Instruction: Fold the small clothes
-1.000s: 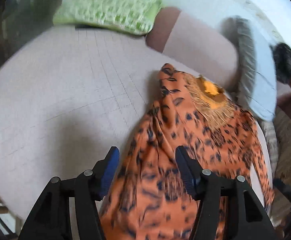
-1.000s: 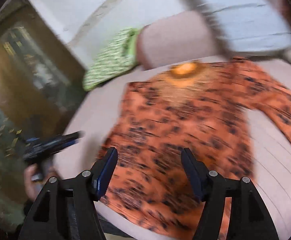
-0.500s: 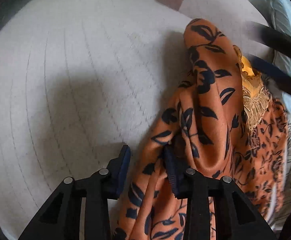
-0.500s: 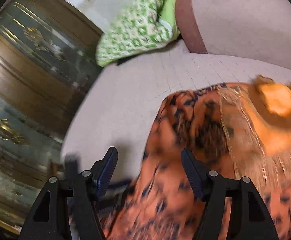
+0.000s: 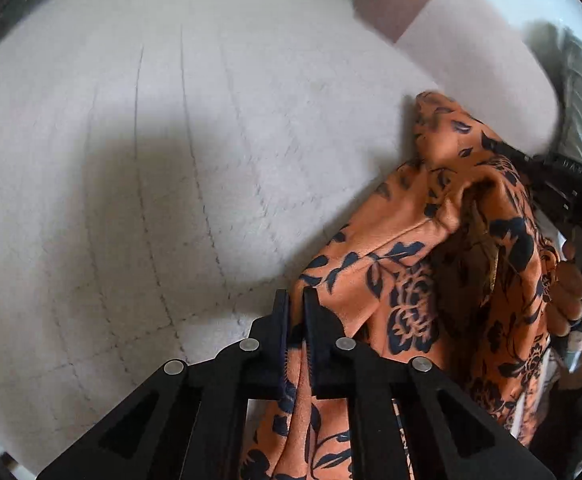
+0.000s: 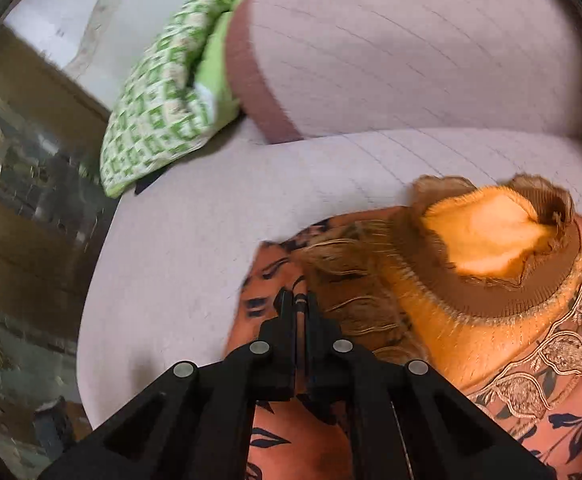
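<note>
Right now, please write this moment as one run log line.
left gripper: shut on orange garment | right gripper: shut on orange garment | garment: lifted, bunched | surface: sofa seat

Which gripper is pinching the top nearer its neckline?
The right gripper: it clamps the orange top beside the fringed collar; the left gripper holds plain printed fabric.

A green checked pillow (image 6: 163,92) is leaned against the sofa backrest (image 6: 411,52). The quilted seat (image 5: 151,160) is seen below, a wooden cabinet (image 6: 23,152) beside.

Black hand-held gripper (image 5: 295,300), silver screws
</note>
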